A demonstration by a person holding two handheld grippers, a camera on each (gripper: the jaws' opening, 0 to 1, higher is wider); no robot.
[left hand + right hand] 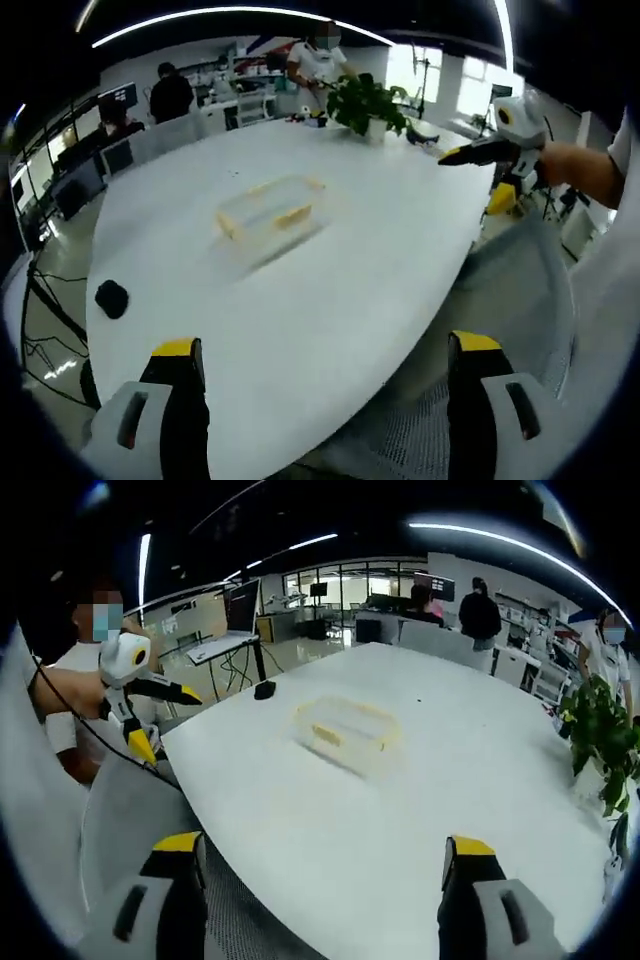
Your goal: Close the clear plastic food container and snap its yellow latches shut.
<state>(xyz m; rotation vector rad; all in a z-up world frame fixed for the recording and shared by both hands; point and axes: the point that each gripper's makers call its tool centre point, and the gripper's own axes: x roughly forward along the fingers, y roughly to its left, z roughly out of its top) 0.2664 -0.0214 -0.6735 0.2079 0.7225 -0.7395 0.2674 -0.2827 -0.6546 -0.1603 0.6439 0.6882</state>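
The clear plastic container (270,210) with yellow latches lies alone on the white table (340,290), blurred, so I cannot tell how its lid sits. My left gripper (326,345) stands open well short of it, over the table's near edge, with nothing between its jaws. The right gripper (480,165) comes in from the right, held by a hand beyond the table's edge, and looks open. In the right gripper view the container (345,732) sits mid-table, far ahead of my open right gripper (324,844). The left gripper (150,705) is held at the left, off the table.
A potted plant (365,100) stands at the table's far end, also seen as the plant (598,735). A small black object (112,298) lies near one table edge. A grey mesh chair (520,300) sits close beside the table. People stand by desks beyond.
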